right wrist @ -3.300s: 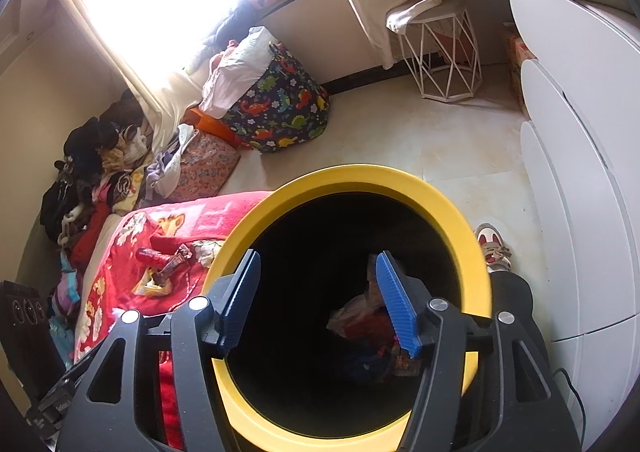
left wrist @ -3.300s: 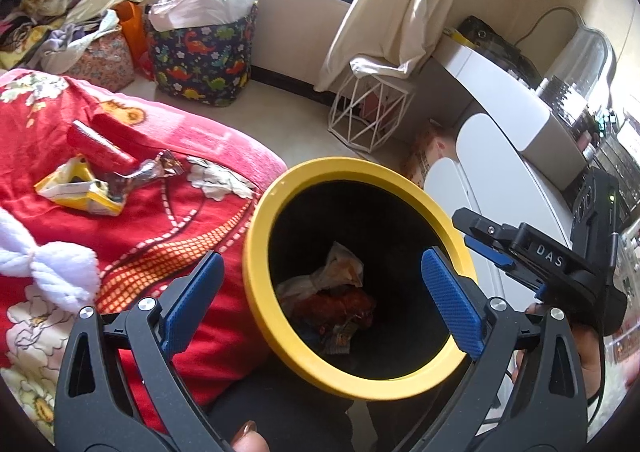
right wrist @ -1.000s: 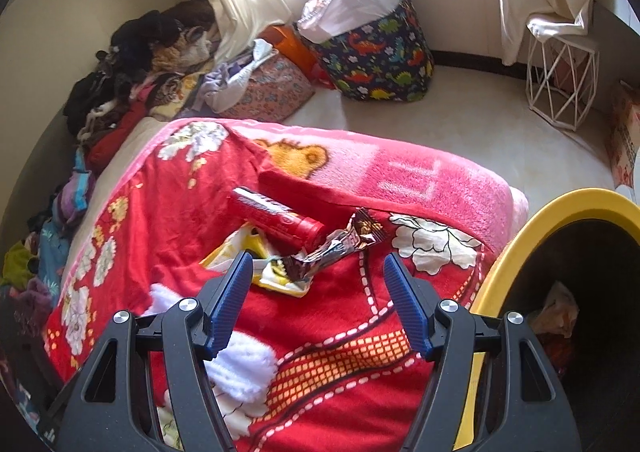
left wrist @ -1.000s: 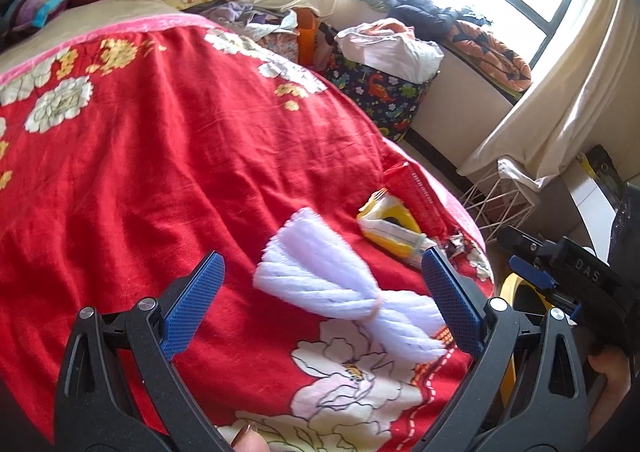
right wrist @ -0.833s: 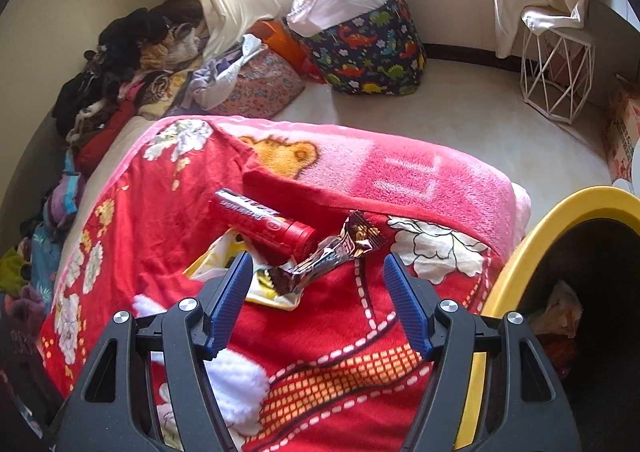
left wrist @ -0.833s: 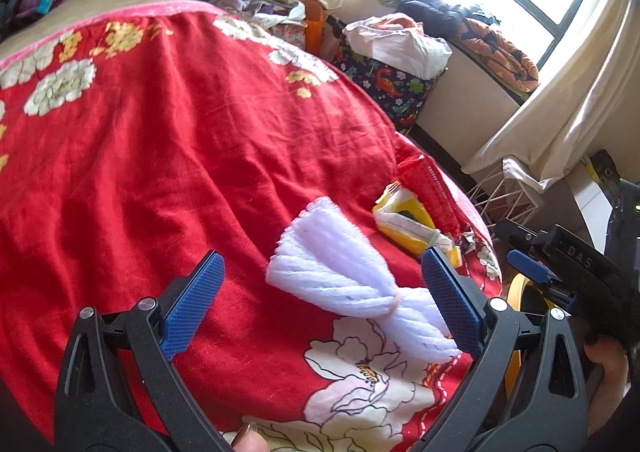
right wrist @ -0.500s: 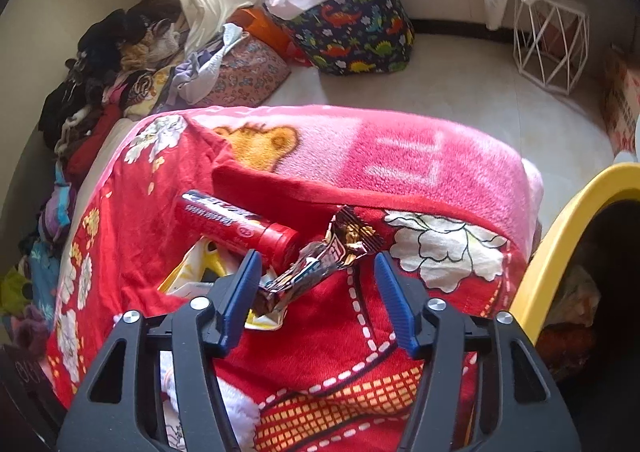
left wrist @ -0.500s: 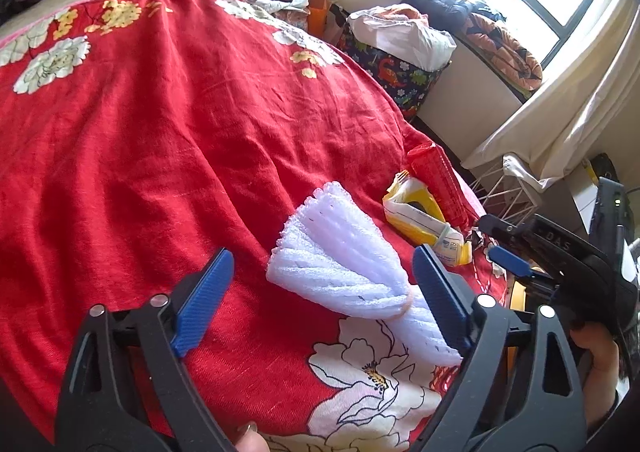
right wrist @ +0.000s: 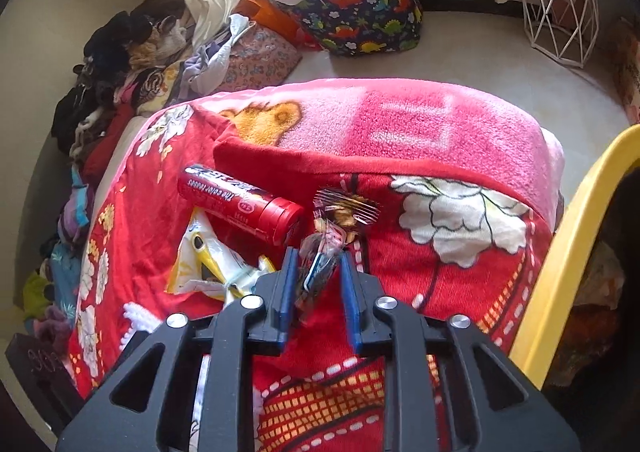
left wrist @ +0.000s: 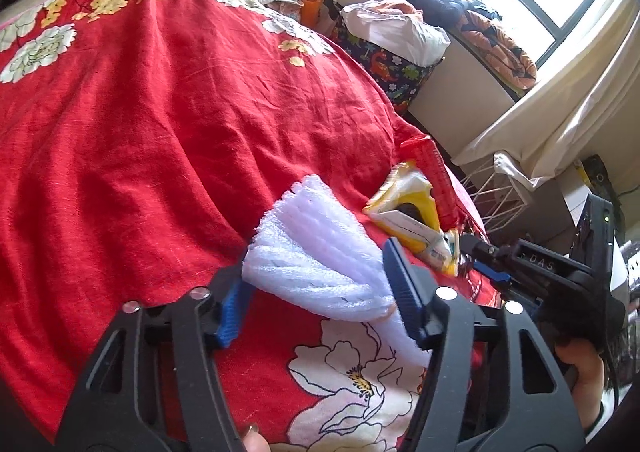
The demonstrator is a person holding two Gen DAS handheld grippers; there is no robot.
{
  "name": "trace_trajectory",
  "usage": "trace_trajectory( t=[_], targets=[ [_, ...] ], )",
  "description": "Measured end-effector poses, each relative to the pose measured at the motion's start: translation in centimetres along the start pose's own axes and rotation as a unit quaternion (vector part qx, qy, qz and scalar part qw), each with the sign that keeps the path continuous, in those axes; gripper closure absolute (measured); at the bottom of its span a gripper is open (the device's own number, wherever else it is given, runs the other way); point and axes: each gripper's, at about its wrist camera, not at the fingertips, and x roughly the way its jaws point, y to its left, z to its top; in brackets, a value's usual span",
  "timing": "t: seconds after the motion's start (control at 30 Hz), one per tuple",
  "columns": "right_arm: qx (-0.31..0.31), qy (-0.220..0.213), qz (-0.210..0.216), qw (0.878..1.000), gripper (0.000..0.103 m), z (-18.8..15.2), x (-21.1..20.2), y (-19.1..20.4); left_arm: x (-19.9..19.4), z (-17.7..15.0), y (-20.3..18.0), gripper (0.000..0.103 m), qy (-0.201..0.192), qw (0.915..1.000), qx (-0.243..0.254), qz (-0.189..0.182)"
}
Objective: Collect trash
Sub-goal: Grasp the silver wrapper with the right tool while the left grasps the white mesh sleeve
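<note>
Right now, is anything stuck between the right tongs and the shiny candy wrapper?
No. The right tongs already have the shiny candy wrapper between their blue pads. The red tube and yellow packet lie beside it on the red blanket, not in the way.

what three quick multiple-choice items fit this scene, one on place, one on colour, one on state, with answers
1. Where does the red cylindrical tube lie?
A. on the red floral blanket
B. inside the bin
C. on the floor

2. What colour is the rim of the black trash bin?
A. green
B. yellow
C. white

3. What is the right tool doing?
A. hanging wide open over the bin
B. gripping the tube
C. closing on the shiny crinkled snack wrapper

Answers: 1 A, the tube rests on the red floral blanket beside the yellow-and-white snack packet. 2 B, a yellow band edges the bin. 3 C, the shiny crinkled snack wrapper sits between its nearly shut fingers.
</note>
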Motion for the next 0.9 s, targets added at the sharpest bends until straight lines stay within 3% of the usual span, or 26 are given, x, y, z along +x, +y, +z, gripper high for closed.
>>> trace_trajectory(
  t=[0.33, 0.6, 0.9],
  targets=[
    [-0.014, -0.003, 0.008, 1.000, 0.085, -2.2, -2.5, -0.3, -0.1, -0.3, -0.9, 0.080, 0.006, 0.9998, -0.001, -0.017],
    [-0.026, -0.015, 0.015, 0.999, 0.085, -3.2, -4.8, 0.0, -1.1, -0.3, -2.1, 0.089, -0.003, 0.9992, 0.021, -0.033],
    [-0.032, -0.030, 0.027, 0.999, 0.085, -4.1, -7.5, 0.2, -2.7, -0.4, -3.8, 0.090, -0.017, 0.9980, 0.043, -0.044]
  ],
)
